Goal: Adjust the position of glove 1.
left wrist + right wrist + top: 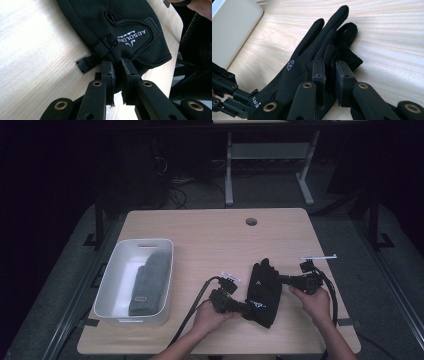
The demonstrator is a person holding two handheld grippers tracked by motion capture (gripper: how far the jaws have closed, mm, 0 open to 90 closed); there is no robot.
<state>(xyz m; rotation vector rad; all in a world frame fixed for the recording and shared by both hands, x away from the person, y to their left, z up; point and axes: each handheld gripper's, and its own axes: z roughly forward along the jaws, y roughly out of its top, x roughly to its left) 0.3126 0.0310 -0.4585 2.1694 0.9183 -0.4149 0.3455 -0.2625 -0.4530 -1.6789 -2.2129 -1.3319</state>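
Observation:
A black glove (264, 290) with white lettering lies on the wooden table (210, 235), fingers pointing away from the person. My left gripper (246, 308) comes in from the left and is shut on the glove's cuff edge; in the left gripper view the glove (125, 22) is pinched between the two jaws of the left gripper (117, 66), beside a small clip. My right gripper (282, 281) is shut on the glove's right side; in the right gripper view the right gripper (330, 66) pinches a fold of the glove (312, 55) near the thumb.
A white bin (112, 270) stands at the table's left with a grey knitted glove (150, 280) inside; its corner (232, 27) shows in the right gripper view. A round cable hole (251, 221) sits near the far edge. The table's right edge is close to the right hand.

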